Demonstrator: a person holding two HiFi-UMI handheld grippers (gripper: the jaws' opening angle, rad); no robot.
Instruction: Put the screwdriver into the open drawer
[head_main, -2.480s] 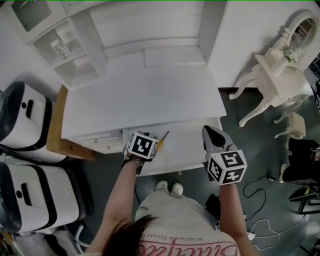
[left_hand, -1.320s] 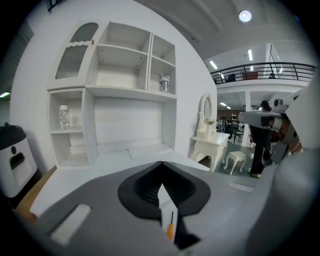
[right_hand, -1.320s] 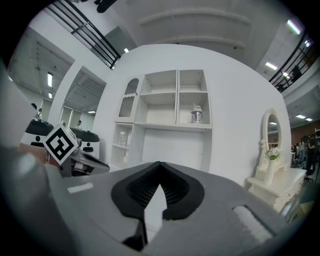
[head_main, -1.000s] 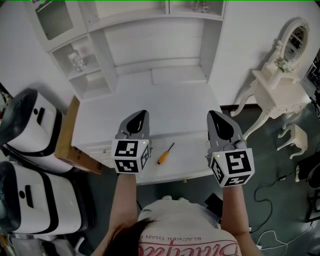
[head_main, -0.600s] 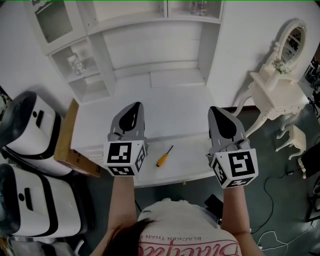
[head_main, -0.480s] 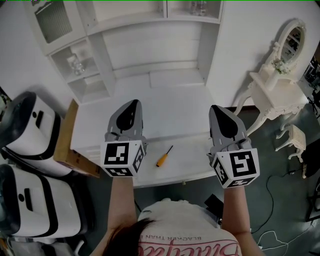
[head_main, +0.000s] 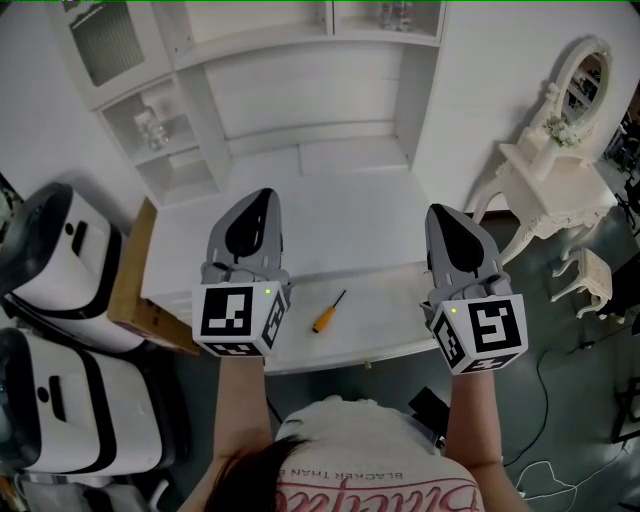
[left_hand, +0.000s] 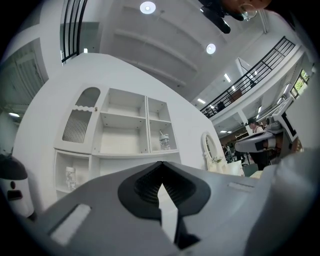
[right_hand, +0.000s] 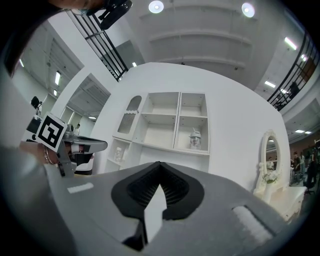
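Observation:
A screwdriver with an orange handle and black shaft lies loose inside the open white drawer at the desk's front. It sits between my two grippers and below them. My left gripper hovers over the desk top, left of the screwdriver, shut and empty. In the left gripper view its tips meet against the shelves behind. My right gripper hovers to the right of the drawer, also shut on nothing. In the right gripper view its tips touch.
A white shelf unit with glassware rises behind the desk. Two white and black machines and a wooden board stand at the left. A white vanity table with a mirror is at the right. Cables lie on the floor.
Both grippers have lifted up from the drawer, the left one more than the right. The screwdriver, beside the left gripper in the earliest frame, stays lying in the drawer.

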